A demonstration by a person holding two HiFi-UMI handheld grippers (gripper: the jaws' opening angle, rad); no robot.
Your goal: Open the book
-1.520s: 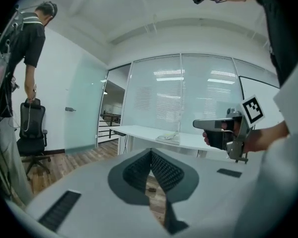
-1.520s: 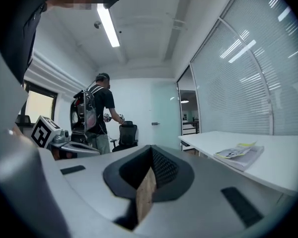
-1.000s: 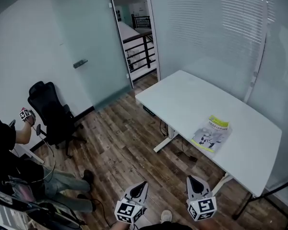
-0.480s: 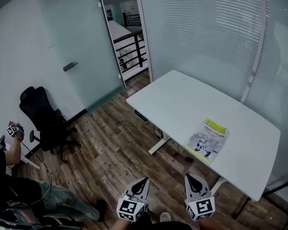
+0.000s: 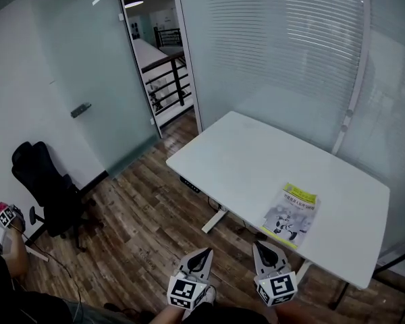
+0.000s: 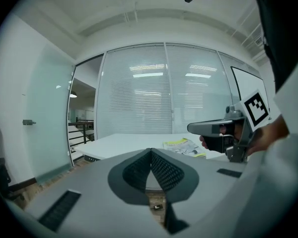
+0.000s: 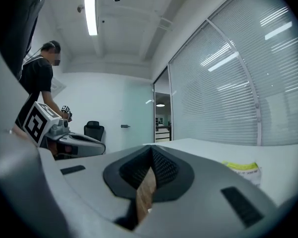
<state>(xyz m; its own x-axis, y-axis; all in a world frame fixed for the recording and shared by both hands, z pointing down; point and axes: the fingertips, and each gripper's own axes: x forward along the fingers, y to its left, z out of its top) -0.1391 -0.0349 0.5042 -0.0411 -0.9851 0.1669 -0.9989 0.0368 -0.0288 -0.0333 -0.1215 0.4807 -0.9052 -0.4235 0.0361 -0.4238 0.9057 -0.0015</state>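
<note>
A closed book (image 5: 291, 215) with a yellow-green band at its top and a grey picture lies flat near the front edge of the white table (image 5: 250, 154). The book also shows in the left gripper view (image 6: 181, 146) and in the right gripper view (image 7: 243, 170). My left gripper (image 5: 204, 254) and right gripper (image 5: 259, 247) are held over the wooden floor, short of the table, side by side and pointing at it. Both have their jaws shut with the tips meeting and nothing between them (image 6: 151, 151) (image 7: 151, 148).
A frosted glass wall with blinds (image 5: 283, 59) stands behind the table, beside an open doorway (image 5: 155, 66). A black office chair (image 5: 44, 184) stands at the left wall. A person (image 5: 3, 248) holding another marker gripper is at the far left.
The view has swung left to right, so the table and book sit more central and closer. Both grippers have moved forward toward the table. The person at left has slid mostly out of view.
</note>
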